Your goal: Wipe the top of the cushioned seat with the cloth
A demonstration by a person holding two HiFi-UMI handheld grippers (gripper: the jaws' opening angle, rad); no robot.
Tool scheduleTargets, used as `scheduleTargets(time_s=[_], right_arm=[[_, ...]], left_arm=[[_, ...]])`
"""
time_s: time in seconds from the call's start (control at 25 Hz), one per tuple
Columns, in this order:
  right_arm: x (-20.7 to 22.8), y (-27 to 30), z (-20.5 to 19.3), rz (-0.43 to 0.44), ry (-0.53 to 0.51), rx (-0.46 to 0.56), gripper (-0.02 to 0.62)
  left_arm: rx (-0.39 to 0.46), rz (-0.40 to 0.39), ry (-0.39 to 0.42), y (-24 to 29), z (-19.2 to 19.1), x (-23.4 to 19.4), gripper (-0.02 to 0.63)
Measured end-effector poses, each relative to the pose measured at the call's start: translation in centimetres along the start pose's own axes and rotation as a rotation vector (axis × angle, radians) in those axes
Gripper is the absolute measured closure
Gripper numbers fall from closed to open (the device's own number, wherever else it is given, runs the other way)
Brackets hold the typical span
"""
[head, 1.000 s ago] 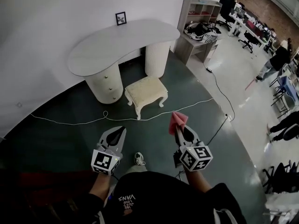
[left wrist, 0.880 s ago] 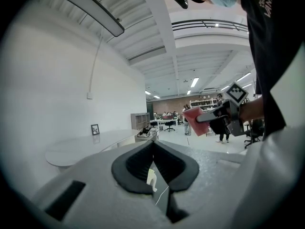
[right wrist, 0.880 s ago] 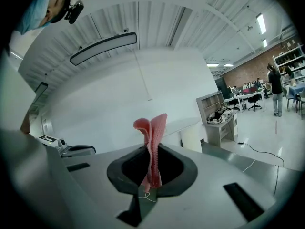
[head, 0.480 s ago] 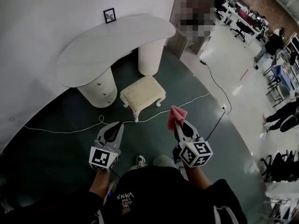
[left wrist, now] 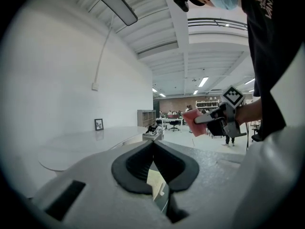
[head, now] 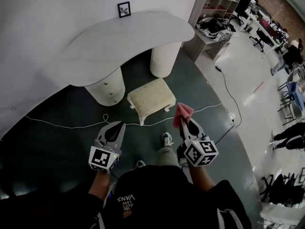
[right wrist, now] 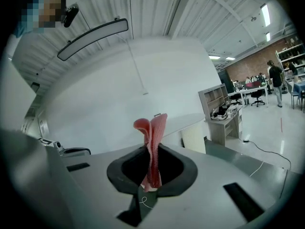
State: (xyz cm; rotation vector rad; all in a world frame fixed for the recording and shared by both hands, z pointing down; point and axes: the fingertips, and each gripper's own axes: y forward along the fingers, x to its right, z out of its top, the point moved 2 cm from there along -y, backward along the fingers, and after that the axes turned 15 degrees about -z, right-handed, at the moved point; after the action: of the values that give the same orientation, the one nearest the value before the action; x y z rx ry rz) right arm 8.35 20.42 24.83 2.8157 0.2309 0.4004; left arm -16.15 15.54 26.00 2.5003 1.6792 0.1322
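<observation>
A cream cushioned seat (head: 151, 96) on short legs stands on the dark floor, in front of the white curved desk (head: 125, 38). My right gripper (head: 186, 122) is shut on a pink cloth (head: 182, 114), which sticks up from its jaws (right wrist: 152, 142); it hangs to the right of the seat and nearer to me. My left gripper (head: 116, 129) is shut with nothing in it, held in the air in front of the seat. A slice of the seat (left wrist: 155, 184) shows just below the left jaw tips.
A white cable (head: 66, 125) runs across the floor in front of the seat. A small framed picture (head: 124, 9) stands on the desk. A shelf unit (head: 213, 20) with clutter is at the back right. Office chairs and people are far right. My shoe (head: 167, 139) is near the seat.
The view has shifted: the seat and desk now sit slightly right of and below where they were. I have stepped forward, one shoe now close to the seat. Both grippers stay shut.
</observation>
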Motion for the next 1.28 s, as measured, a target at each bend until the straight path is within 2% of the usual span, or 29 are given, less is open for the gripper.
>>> scheduleTargets(time_s=[0.32, 0.44, 0.64, 0.8, 0.96, 1.28], right_arm=[[2.6, 9.6, 3.2, 0.152, -0.076, -0.082, 0.569], [4.4, 13.2, 4.2, 0.204, -0.104, -0.117, 0.569], [7.2, 19.3, 4.2, 0.283, -0.140, -0.189, 0.569], [8.6, 23.0, 3.0, 0.349, -0.174, -0.255, 0.569], [8.5, 26.4, 1.0, 0.379, -0.197, -0.312, 0.569], [6.6, 31.7, -6.8, 0.386, -0.238, -0.417, 0.569]], left_arm=[[-0.007, 0.160, -0.045, 7.2, 1.5, -4.4, 0.589], [0.003, 0.198, -0.067, 11.0, 2.0, -5.4, 0.589], [-0.032, 0.259, -0.088, 16.4, 1.1, -6.7, 0.589], [-0.040, 0.326, -0.131, 19.0, 0.0, -6.8, 0.589], [-0.052, 0.339, -0.175, 20.7, -1.3, -7.0, 0.589], [-0.042, 0.390, -0.263, 20.9, -5.0, -8.4, 0.589]])
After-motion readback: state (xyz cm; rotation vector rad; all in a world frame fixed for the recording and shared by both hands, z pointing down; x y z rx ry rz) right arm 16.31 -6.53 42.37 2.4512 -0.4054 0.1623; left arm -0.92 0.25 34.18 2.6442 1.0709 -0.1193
